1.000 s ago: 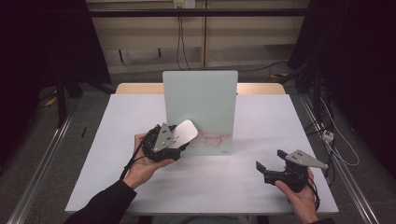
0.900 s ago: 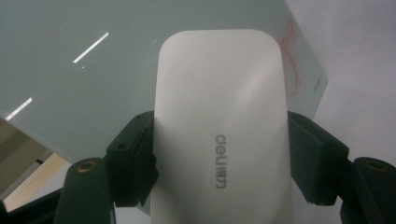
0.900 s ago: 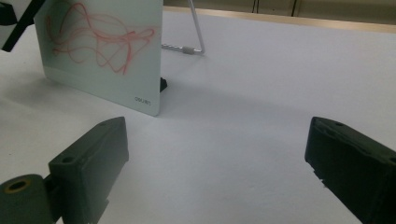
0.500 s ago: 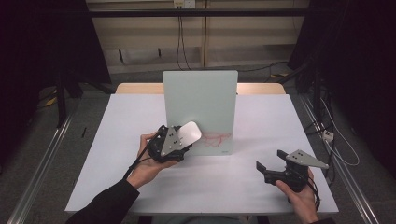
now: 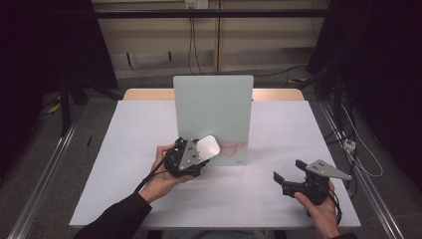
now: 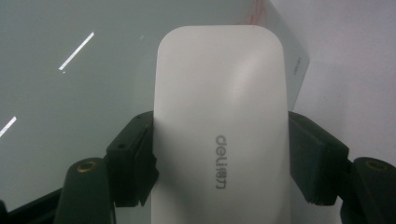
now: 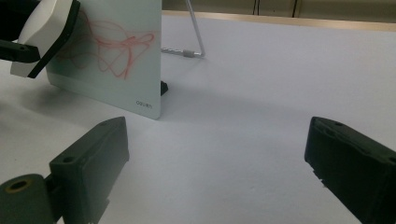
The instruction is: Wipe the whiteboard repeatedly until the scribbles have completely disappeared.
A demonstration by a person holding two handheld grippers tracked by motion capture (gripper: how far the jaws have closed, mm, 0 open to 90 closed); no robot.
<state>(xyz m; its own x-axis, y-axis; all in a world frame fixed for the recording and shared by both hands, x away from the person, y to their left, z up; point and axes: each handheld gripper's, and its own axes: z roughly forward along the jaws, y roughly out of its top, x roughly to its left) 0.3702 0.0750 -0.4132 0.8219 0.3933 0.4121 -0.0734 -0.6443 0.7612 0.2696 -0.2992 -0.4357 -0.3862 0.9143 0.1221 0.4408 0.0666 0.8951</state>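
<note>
High view: left tool (image 5: 199, 153) presses white eraser (image 5: 206, 147) against board (image 5: 214, 104).

A white table (image 5: 149, 149) with a wooden strip along its far edge carries one thing: a pale glass board (image 5: 214, 107), standing upright at the middle on a thin wire stand (image 7: 194, 37) behind it. Red scribbles (image 7: 116, 46) mark the board's lower part, near its right corner.
</note>
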